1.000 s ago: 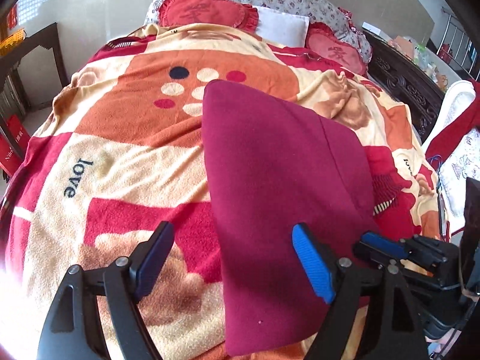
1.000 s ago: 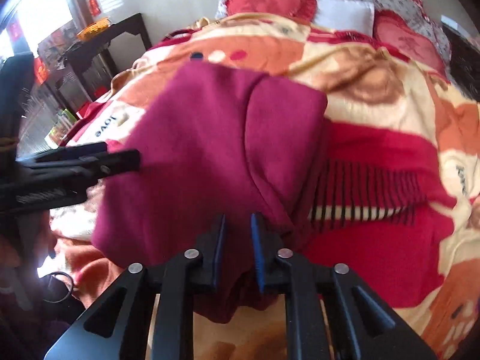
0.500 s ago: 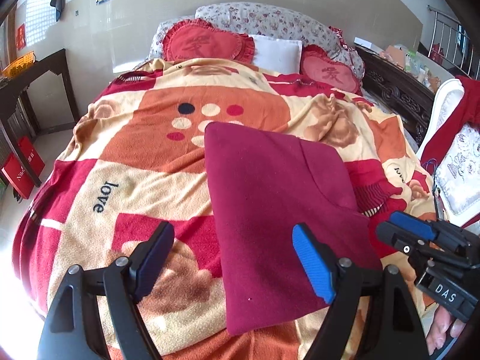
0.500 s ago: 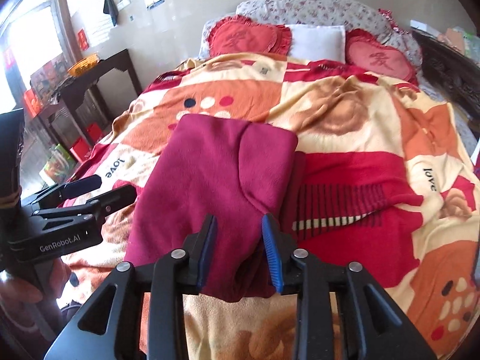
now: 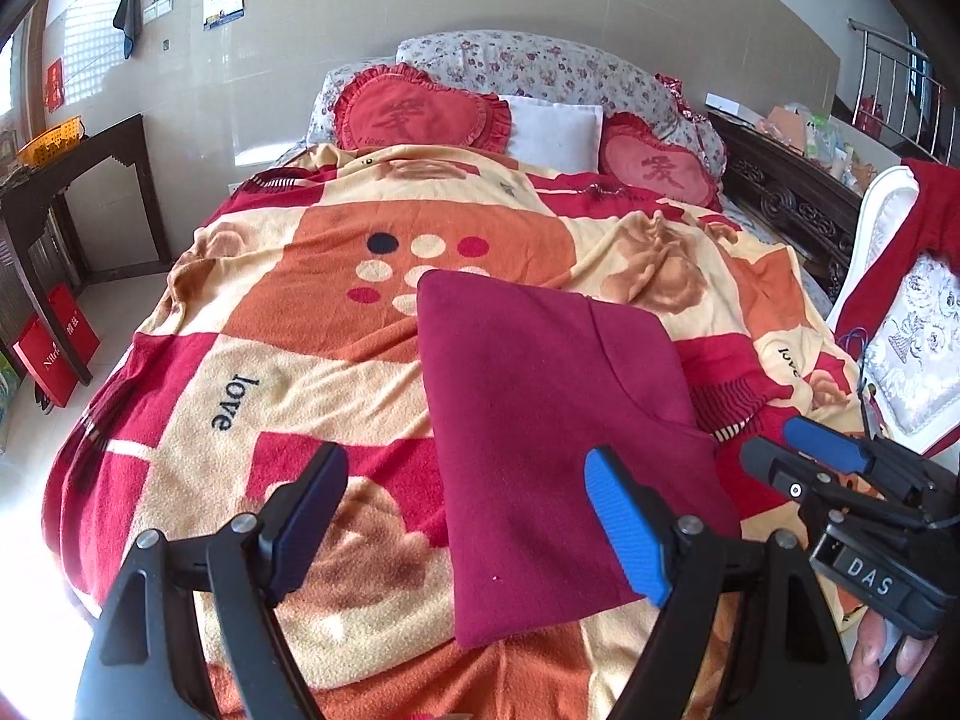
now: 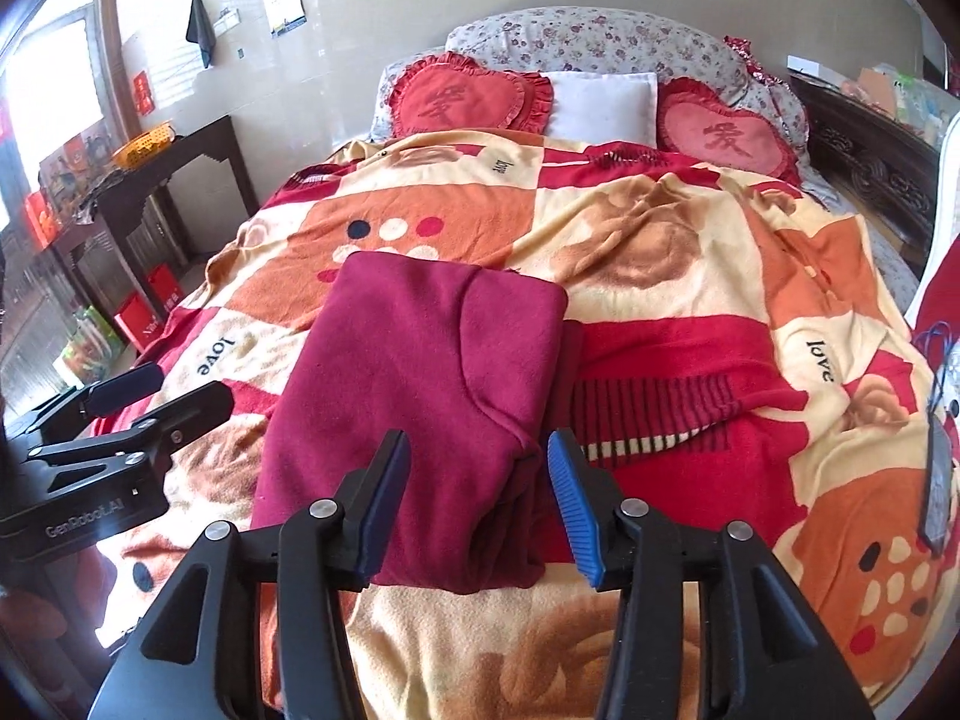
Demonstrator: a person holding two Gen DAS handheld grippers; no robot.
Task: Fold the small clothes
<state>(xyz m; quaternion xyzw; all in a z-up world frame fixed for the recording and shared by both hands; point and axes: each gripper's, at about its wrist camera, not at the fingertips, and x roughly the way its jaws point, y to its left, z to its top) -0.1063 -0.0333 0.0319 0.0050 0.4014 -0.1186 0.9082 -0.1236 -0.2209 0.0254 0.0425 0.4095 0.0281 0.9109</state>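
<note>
A folded maroon garment [image 5: 552,420] lies flat on the patterned blanket [image 5: 288,360] near the foot of the bed; it also shows in the right wrist view [image 6: 420,396]. My left gripper [image 5: 465,519] is open and empty, held back above the garment's near left edge. My right gripper [image 6: 477,495] is open and empty, above the garment's near right corner. The right gripper also shows at the right edge of the left wrist view [image 5: 798,462]. The left gripper also shows at the left of the right wrist view [image 6: 156,396].
Heart-shaped red pillows [image 5: 414,114] and a white pillow [image 5: 555,129] lie at the head of the bed. A dark side table [image 5: 72,162] stands at the left. A white chair with red cloth [image 5: 900,276] stands at the right. A red striped knit [image 6: 660,408] lies beside the garment.
My right gripper has opened, let go of the garment and pulled back. My left gripper has also drawn back from the bed, so the garment looks smaller and lies flat.
</note>
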